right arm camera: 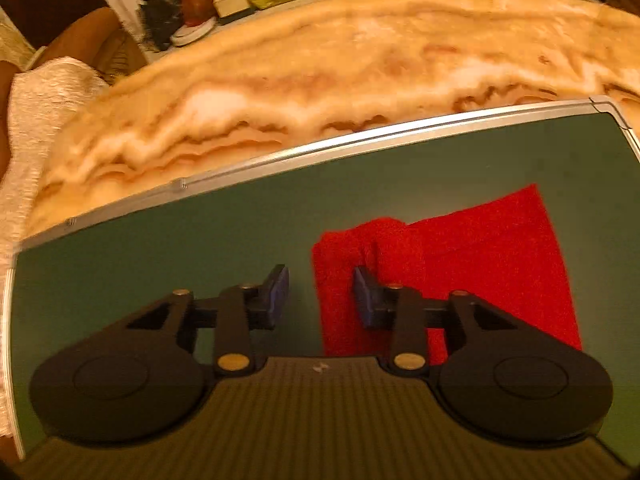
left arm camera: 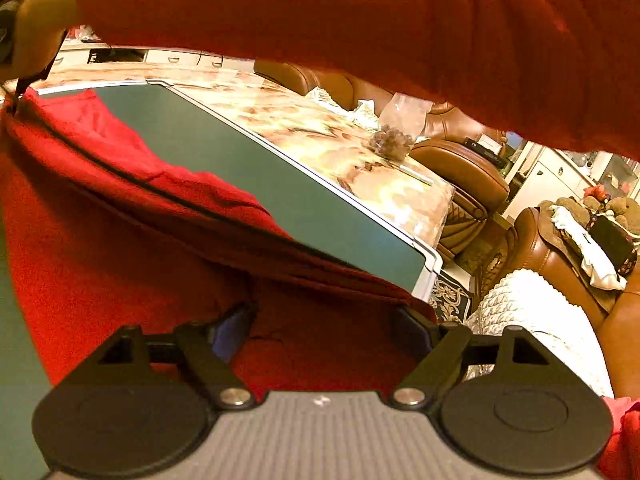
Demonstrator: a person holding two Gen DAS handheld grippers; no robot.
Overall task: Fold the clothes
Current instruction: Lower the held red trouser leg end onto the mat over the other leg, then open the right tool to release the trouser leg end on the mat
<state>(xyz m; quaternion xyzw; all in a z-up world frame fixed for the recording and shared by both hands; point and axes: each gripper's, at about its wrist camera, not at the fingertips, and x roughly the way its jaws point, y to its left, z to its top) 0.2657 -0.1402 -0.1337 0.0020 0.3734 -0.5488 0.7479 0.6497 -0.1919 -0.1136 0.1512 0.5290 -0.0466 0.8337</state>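
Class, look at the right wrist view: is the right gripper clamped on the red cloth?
No. The right gripper stands open, its fingers apart above the red cloth.

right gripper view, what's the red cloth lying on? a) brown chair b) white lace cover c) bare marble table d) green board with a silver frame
d: the red cloth lies flat on the green board, which rests on the marble table; the right gripper hangs open over the cloth's edge.

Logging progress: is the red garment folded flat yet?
No. The red fabric garment lies bunched on the green board, part hanging overhead.
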